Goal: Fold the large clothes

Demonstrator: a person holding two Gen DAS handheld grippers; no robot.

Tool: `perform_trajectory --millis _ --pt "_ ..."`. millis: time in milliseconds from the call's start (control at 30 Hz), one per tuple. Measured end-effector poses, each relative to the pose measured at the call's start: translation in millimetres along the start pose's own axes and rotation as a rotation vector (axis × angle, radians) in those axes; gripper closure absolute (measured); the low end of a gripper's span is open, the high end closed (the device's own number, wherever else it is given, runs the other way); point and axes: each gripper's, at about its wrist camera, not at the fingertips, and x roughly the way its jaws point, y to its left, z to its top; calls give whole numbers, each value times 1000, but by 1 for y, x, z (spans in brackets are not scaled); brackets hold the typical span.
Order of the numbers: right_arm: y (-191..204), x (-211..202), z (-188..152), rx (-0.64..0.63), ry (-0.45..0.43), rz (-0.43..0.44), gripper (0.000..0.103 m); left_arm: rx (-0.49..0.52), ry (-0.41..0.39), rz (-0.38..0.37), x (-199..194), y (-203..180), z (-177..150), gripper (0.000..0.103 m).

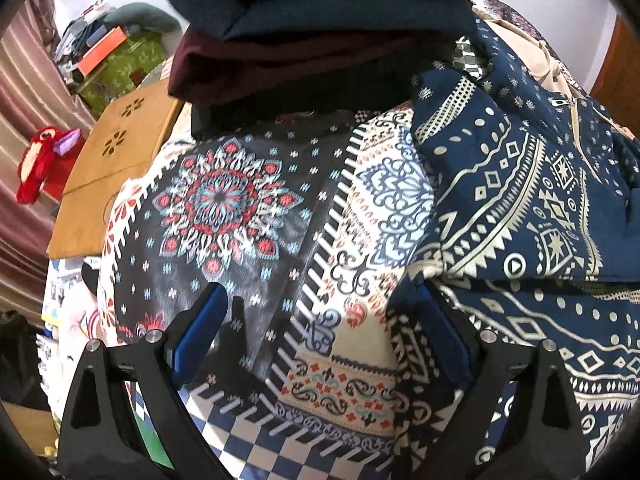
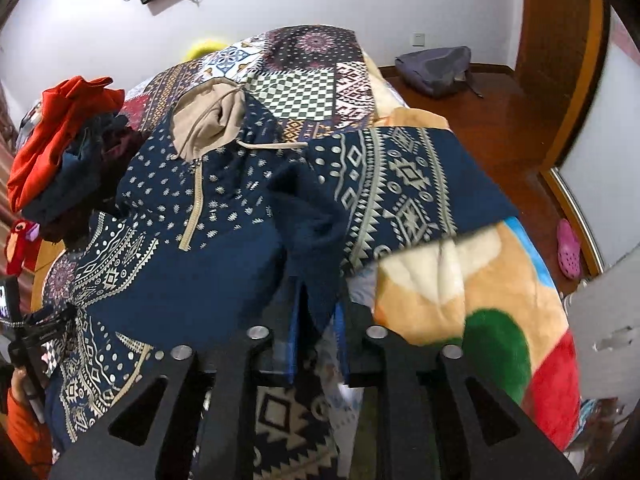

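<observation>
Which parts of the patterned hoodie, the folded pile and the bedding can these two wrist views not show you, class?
- Navy patterned hoodie: its hem runs off the bottom edge of the right wrist view, behind the right hand-held gripper.
- Its cuff: whether the pads still pinch it is unclear; the fabric covers them.
- Folded pile: its top is cut off by the left wrist view's upper edge.
- Patchwork bedspread: the hoodie hides its right side.

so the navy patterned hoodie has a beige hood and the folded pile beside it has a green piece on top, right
Not quite: the top piece of the folded pile is red-orange, not green, as the right wrist view shows. The rest holds: the navy patterned hoodie has a beige hood, and the pile sits beside it.
</observation>
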Motion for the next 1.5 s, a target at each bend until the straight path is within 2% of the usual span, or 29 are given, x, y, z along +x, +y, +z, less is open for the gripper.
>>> perform_trajectory --millis 100,233,467,567,700,767,833,1033,1167,1400,1500 --pt "0 -11 -3 -14 -18 -30 67 2 5 -5 -5 1 -5 8" --pt "1 -26 -4 -51 -45 -54 63 26 -33 -4 -25 -2 -7 8" --pt "-7 -57 9 -39 -130 -48 55 61 -190 -30 -85 -19 15 8" --pt "-18 -71 19 -17 -175 -44 48 74 -257 -64 -109 -32 31 8" --pt "-39 -80 30 23 -221 -80 34 86 -318 -116 -130 -57 52 8" --pt "-53 -79 35 57 -224 -86 33 96 -339 -135 -135 -74 63 8" --pt "-68 -74 38 89 -211 -76 32 102 -346 -155 -134 -86 71 8" --pt "-119 -20 35 229 -51 -34 31 127 -310 -224 -119 -129 87 8" --pt "-144 19 29 346 30 29 31 168 -284 -237 -106 -155 89 8" --pt "-164 66 44 467 82 103 31 228 -251 -244 -88 -189 94 8" --pt "-173 81 50 540 85 97 31 244 -259 -237 -85 -198 97 8"
